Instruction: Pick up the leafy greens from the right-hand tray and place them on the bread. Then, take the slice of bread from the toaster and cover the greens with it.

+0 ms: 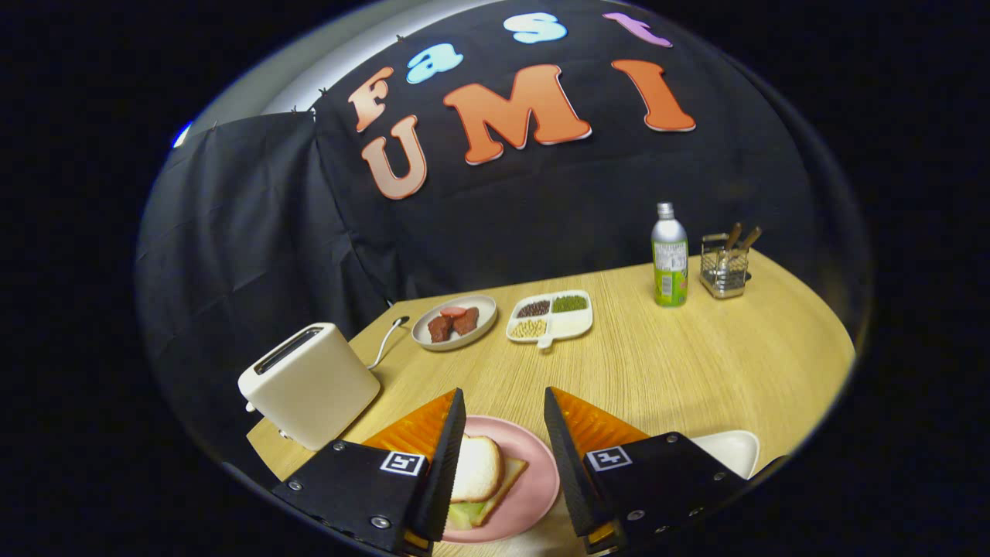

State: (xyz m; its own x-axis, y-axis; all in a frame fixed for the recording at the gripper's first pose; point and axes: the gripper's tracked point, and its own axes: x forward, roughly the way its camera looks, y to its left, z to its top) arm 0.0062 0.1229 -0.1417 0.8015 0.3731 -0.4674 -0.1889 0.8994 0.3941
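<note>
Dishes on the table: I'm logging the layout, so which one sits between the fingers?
The pink plate holding the sandwich, between the open gripper fingers. The grey meat plate and the divided tray lie farther beyond.

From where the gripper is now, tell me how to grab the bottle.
Take the bottle around the middle of its body, coming in level from the front across the table. It stands upright and round, narrowing to a cap, so the wide body gives the better hold. The wire holder sits close beside it, so keep away from that side. The gripper is open above the pink plate.
</note>
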